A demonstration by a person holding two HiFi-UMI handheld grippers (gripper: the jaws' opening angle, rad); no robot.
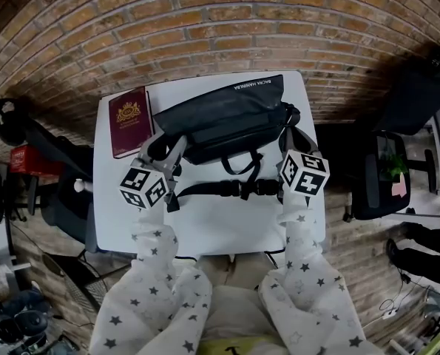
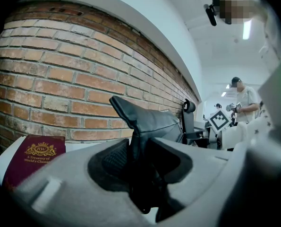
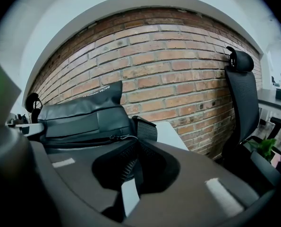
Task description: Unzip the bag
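We see a brick wall (image 1: 220, 28) across the back, w/ a white table (image 1: 205, 228) close in front of it and a black office chair (image 1: 386, 168) off to the right. Both our forearms, in star-print sleeves (image 1: 157, 272), reach fwd side by side over the table's near half. They carry the left gripper (image 1: 164, 145) and right gripper (image 1: 292, 133). Ea. gripper has its marker cube (image 1: 143, 187) facing up and is tipped a bit down toward the bag.

The bag (image 1: 220, 120) is dark grey and long. It lies crosswise on the table's far half, back edge near the wall. The two grippers sit at its opposite ends, so it spans the gap btwn them. A maroon book (image 1: 129, 120) lies flat just beside the bag's left end, by the table's far left corner. The bag's black strap (image 1: 234, 189) w/ buckle loops out on the tabletop btwn the two cubes.

In the left gripper view, the left gripper (image 2: 138, 150) has its jaws partway closed. They're clamped on a bunched fold of the bag's left end, and the fabric rises up from btwn the pads.

In the right gripper view, the right gripper (image 3: 136, 145) has its jaws almost fully together, pinching the thin zip pull (image 3: 126, 136). The slider sits just in front of the jaw tips, on the zip line along the bag's front face, near its right end. How far the zip is open, we can't tell.
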